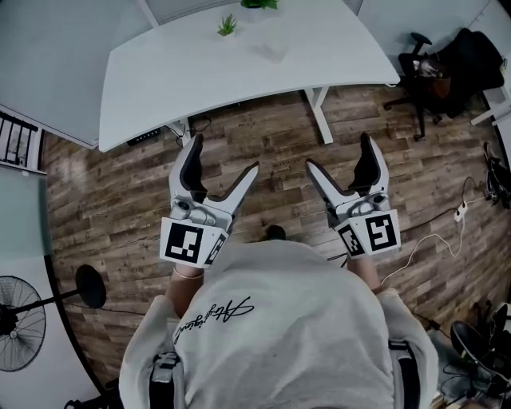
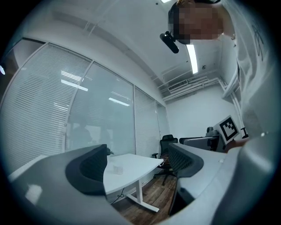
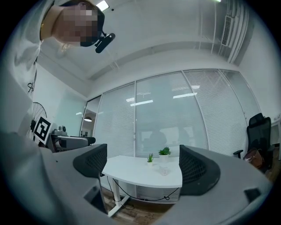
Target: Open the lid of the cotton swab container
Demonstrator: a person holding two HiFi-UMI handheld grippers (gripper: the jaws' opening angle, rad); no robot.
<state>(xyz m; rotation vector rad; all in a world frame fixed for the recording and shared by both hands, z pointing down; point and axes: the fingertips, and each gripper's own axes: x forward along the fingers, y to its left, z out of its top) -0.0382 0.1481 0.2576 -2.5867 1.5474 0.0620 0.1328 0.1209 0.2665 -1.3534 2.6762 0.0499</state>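
The cotton swab container is a small clear tub standing on the white table at the top of the head view. It looks tiny in the right gripper view and faint in the left gripper view; I cannot make out its lid. My left gripper and right gripper are both open and empty. They are held side by side over the wooden floor, well short of the table. In their own views the left gripper and right gripper point toward the table from a distance.
Two small potted plants stand at the table's far edge behind the container. A black office chair is at the right, a fan at the lower left, and a white cable lies on the floor at right.
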